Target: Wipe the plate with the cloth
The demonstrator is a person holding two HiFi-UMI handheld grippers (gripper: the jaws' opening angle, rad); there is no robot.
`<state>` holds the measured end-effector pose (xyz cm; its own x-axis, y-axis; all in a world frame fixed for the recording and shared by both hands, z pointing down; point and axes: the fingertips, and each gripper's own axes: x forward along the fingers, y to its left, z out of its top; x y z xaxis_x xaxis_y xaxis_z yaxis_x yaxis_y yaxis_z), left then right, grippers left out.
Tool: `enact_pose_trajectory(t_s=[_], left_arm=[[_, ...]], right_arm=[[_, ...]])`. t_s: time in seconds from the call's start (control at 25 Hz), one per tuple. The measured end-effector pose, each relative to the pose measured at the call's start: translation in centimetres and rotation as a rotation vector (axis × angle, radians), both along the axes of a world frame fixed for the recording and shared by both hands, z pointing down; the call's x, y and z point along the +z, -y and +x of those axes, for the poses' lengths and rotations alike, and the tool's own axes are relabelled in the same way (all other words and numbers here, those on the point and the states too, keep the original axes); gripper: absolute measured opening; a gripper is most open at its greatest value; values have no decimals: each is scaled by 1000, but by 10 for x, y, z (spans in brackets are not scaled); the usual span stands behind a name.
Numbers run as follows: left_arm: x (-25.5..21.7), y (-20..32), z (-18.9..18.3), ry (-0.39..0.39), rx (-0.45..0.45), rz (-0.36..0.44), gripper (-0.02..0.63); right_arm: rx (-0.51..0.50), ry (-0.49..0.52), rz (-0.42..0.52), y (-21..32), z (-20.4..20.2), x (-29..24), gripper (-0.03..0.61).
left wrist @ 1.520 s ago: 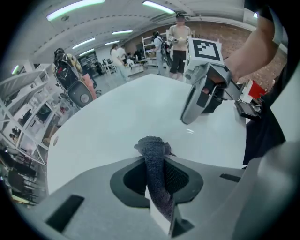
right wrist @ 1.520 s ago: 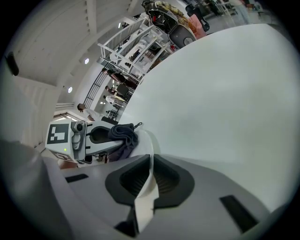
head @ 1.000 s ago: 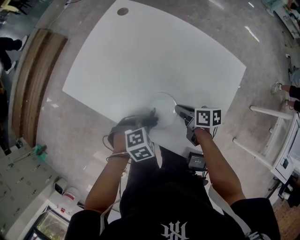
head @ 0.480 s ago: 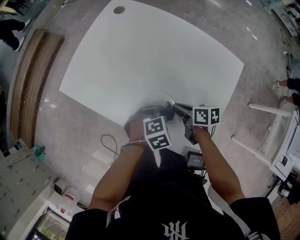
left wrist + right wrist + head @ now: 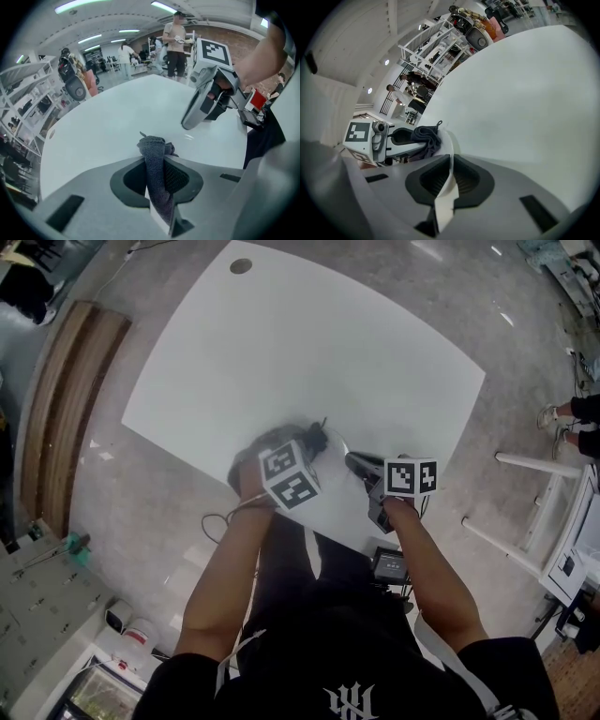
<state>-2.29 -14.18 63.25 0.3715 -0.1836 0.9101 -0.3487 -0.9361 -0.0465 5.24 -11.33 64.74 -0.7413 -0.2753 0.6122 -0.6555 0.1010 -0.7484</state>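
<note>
White plate (image 5: 449, 163) shows only edge-on beside the grey cloth (image 5: 425, 136).

— How much of the plate (image 5: 339, 446) shows in the head view?
— Just a rim arc; the left gripper (image 5: 302, 452) covers the rest, and the cloth (image 5: 317, 439) is only a dark scrap. A bystander's legs (image 5: 574, 418) are cut off at the right edge

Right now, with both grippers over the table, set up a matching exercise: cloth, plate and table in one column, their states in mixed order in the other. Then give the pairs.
Things:
1 cloth
2 plate
3 table

States:
A rim pinched by the right gripper
B white and broad, lying under both grippers
C dark grey, clamped in the left gripper

Pairs: 1-C, 2-A, 3-B.
</note>
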Motion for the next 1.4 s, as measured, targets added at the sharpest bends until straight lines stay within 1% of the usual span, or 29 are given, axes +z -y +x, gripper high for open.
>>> enact_pose_trajectory(t_s=[0.12, 0.24, 0.36, 0.48, 0.76, 0.92, 1.04, 1.12, 1.2, 1.28, 1.4], left_arm=[[-3, -4, -23, 29, -21, 6, 51], [-5, -23, -41, 60, -23, 1, 51], [-5, -46, -53, 70, -34, -22, 51], [-7, -64, -54, 62, -42, -49, 51], [-6, -81, -50, 70, -34, -59, 51], [-9, -87, -50, 78, -26, -61, 51], [-17, -91, -46, 70, -29, -53, 51], [-30, -93, -41, 28, -53, -52, 51], [-49, -92, -37, -59, -106, -57, 51], [-73, -92, -33, -186, -178, -59, 51], [-115, -90, -27, -415, -284, -30, 51]], right_arm=[[2, -2, 5, 0, 2, 0, 21], [3, -1, 11, 0, 3, 1, 21], [4, 1, 13, -1, 1, 1, 21], [2, 9, -1, -3, 1, 1, 21], [-3, 21, -14, -4, -1, -3, 23], [48, 34, -12, -5, 8, -5, 23], [101, 54, -8, -7, 24, -10, 23], [137, 111, 19, -8, 35, -21, 23], [132, 201, 91, -7, 38, -45, 21], [94, 294, 194, -11, 38, -78, 21], [45, 450, 373, -20, 38, -143, 20]])
